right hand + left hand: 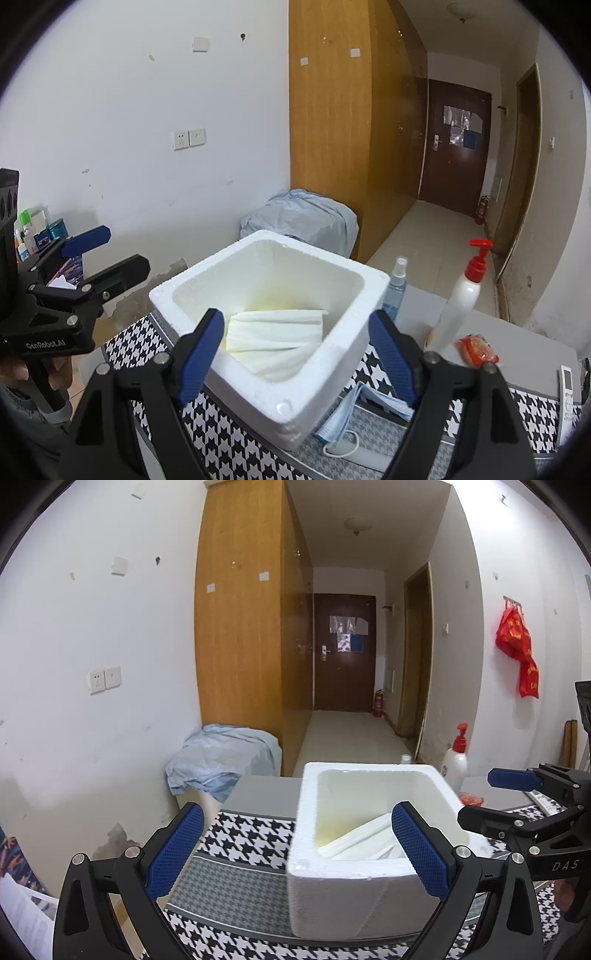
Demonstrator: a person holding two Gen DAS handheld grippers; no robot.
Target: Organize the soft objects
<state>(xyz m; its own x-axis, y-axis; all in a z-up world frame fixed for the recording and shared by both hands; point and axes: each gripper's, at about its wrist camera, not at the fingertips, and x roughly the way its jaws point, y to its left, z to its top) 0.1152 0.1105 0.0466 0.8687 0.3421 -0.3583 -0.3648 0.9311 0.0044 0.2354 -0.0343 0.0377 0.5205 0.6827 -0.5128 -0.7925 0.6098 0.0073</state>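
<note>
A white foam box (364, 860) stands on the houndstooth-patterned table (240, 864); it also shows in the right wrist view (273, 373). White folded masks (275, 330) lie inside it, also seen in the left wrist view (360, 843). Blue face masks (345, 419) lie on the table against the box's right side. My left gripper (297, 849) is open and empty, in front of the box. My right gripper (295, 354) is open and empty, just above the box's near rim. Each gripper shows in the other's view, the right (491, 797) and the left (109, 251).
A white pump bottle with a red top (456, 306), a clear spray bottle (395, 288), a red packet (478, 349) and a remote (565, 402) are right of the box. A blue cloth-covered bin (221, 762) stands by the wooden wardrobe (240, 627).
</note>
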